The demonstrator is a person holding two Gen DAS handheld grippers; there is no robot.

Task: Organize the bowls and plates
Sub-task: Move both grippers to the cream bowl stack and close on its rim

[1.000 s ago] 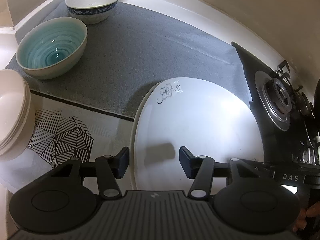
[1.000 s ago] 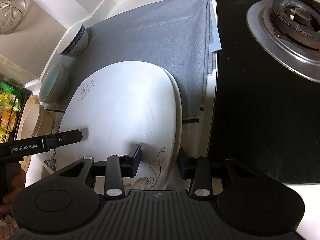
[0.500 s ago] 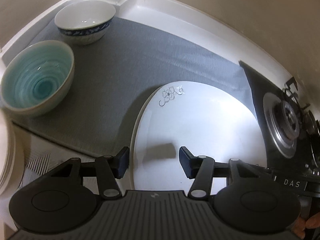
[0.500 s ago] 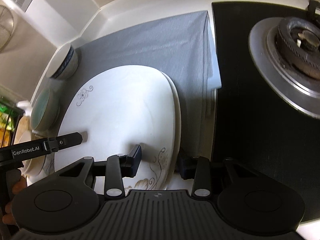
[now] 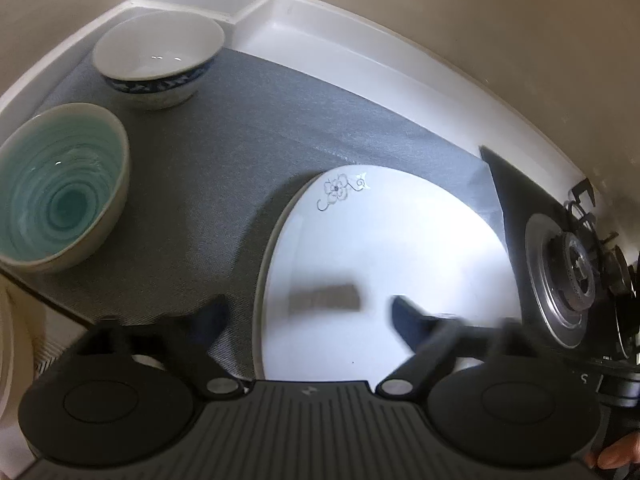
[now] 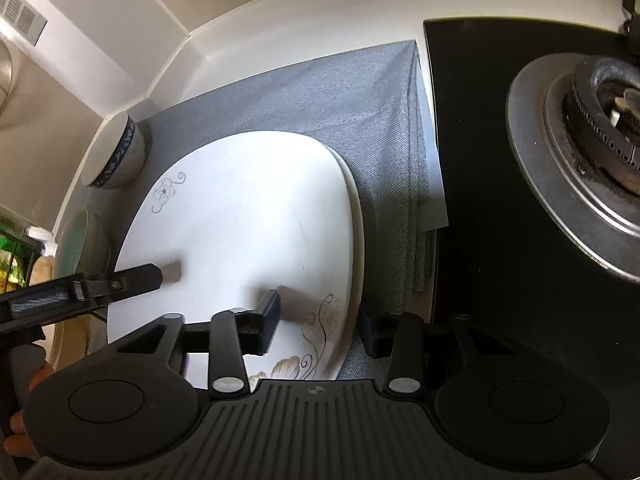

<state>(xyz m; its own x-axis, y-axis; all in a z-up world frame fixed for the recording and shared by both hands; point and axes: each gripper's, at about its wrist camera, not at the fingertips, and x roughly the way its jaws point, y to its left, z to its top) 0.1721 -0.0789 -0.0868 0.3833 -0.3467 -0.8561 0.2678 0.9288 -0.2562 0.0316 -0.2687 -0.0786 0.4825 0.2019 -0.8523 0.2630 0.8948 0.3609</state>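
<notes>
Nearest the right tool (image 6: 318,326), the stacked white plates' (image 6: 248,240) right rim lies between its two fingers, one above the flowered top plate, the other outside the rim on the grey mat (image 6: 320,104); the jaws are opening and the pads look clear of the rim. The left tool (image 5: 308,314) straddles the stack's left rim the same way, its jaws also opening, wide and blurred, pinching nothing. So the plates rest on the mat between both tools, each equally near. Farther left stand the teal bowl (image 5: 60,188) and, beyond it in the tabletop's corner, the blue-banded bowl (image 5: 160,64), both nearer the left hand. The gas burner (image 6: 592,136) lies to the right.
</notes>
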